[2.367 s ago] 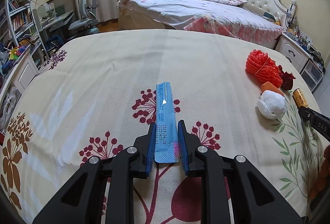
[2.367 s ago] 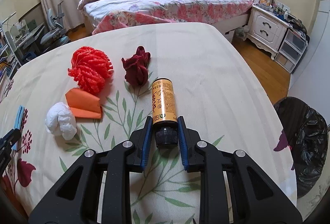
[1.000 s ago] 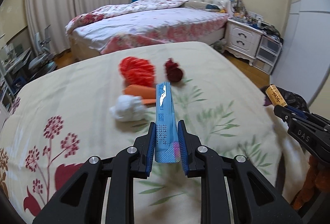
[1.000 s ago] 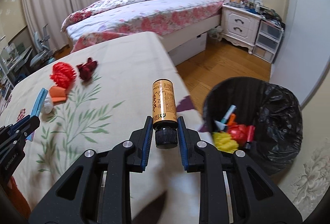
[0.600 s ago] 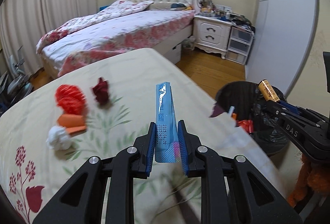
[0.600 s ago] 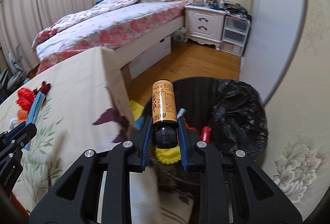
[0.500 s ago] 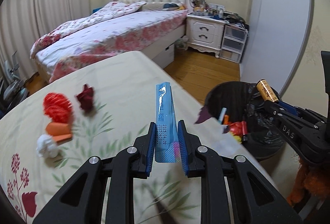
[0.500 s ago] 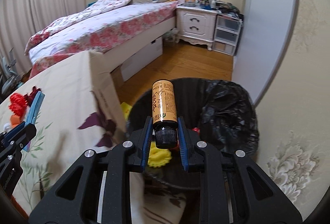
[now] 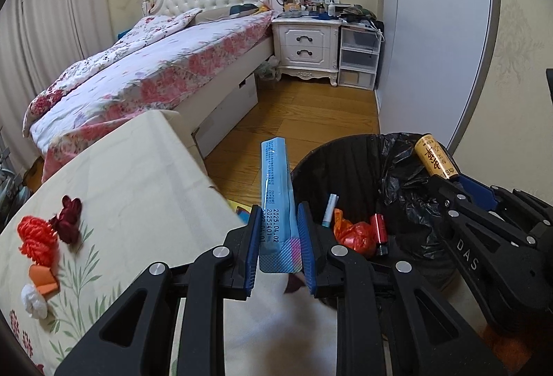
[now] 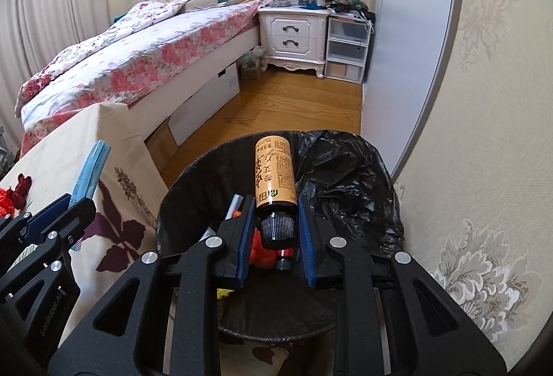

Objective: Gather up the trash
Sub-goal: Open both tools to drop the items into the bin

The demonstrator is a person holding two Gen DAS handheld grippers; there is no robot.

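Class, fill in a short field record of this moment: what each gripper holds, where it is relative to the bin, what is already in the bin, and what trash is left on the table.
left gripper: shut on blue packet, near the bin's rim
right gripper: shut on orange bottle, gripped at its black cap, over the bin's opening
bin: black-lined, on the floor beside the table
bin contents: red crumpled wrapper, small red bottle, a pale stick-like item, something yellow
left on table: red mesh ball, dark red wad, orange scrap, white wad
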